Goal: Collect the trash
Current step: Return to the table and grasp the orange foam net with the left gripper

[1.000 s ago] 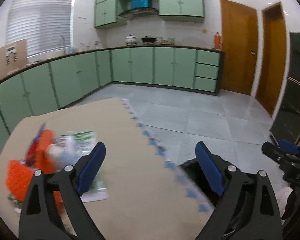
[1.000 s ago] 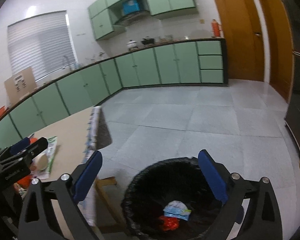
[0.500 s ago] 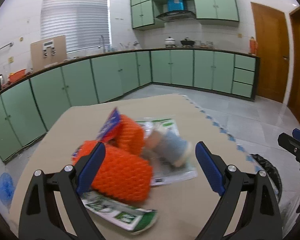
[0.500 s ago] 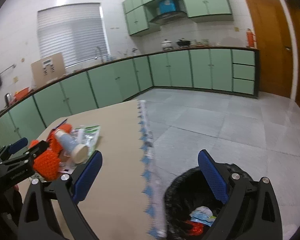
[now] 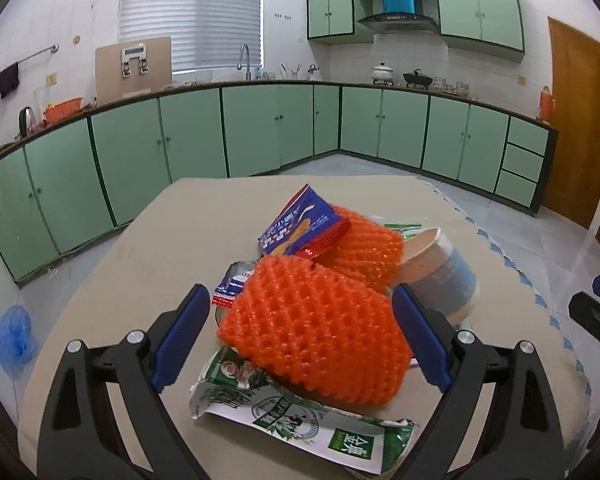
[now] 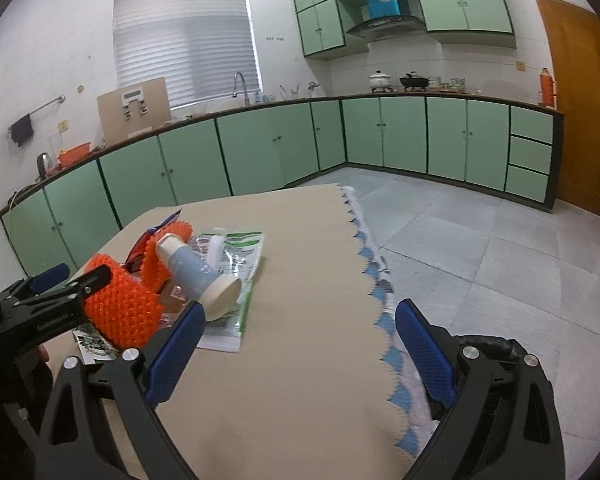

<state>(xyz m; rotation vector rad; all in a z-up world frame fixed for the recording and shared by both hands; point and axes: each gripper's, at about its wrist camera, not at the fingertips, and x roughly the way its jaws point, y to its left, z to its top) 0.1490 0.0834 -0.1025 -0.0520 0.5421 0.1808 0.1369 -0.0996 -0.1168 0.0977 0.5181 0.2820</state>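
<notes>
- left gripper (image 5: pixel 300 334) jaws spread wide, nothing held; the near orange foam net (image 5: pixel 316 332) sits right between the blue pads, not touched as far as I can tell
- foam net: soft open-mesh sleeve, very light, squashes easily; judge a pinch across its middle bulge is enough, edges would just stretch
- green-white wrapper (image 5: pixel 300 416) lies flat just below the jaws, under the net; thin crinkly film, slippery, hard to lift off the counter (image 5: pixel 172 240) unless taken at a raised torn edge
- second orange net (image 5: pixel 368 248) just beyond the first, same soft mesh
- paper cup (image 5: pixel 436 276) tipped on its side beyond the left gripper's right pad, touching the nets; light, thin wall, crushes if squeezed hard, so grip near the rim
- blue-red snack packet (image 5: pixel 300 228) farthest in the pile, propped on the nets; glossy foil, light, slick
- right gripper (image 6: pixel 296 356) jaws also wide, holding nothing, above bare counter; pile lies ahead-left of it
- black trash bag (image 6: pixel 496 348) rim peeks past its right pad, off the counter edge; contents not visible
</notes>
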